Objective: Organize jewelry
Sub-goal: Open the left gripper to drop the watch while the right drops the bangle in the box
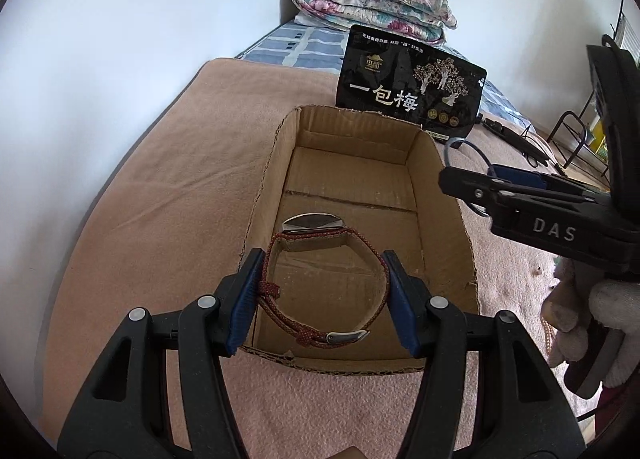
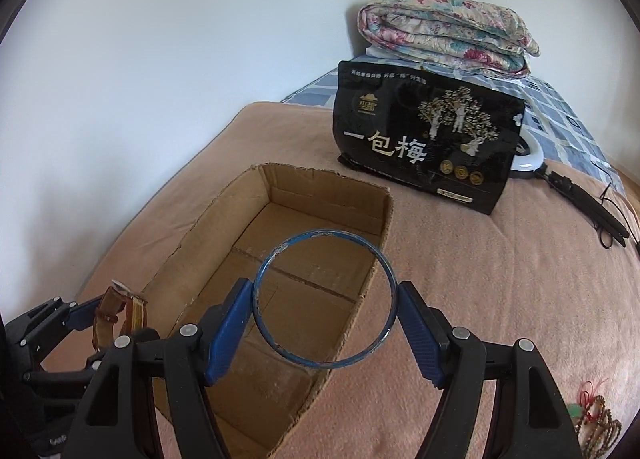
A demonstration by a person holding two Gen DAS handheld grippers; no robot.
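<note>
Left hand-held gripper clamped on one red-brown woven-strap wristwatch, held over the near end of one open brown cardboard box. Right hand-held gripper clamped on one blue metal bangle above the box. Seen only from the right wrist: wooden bead strands at 4 o'clock on the pink blanket.

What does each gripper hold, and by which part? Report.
Left gripper clamps the watch across its strap loop. Right gripper clamps the blue bangle across its rim's opposite sides.
</note>
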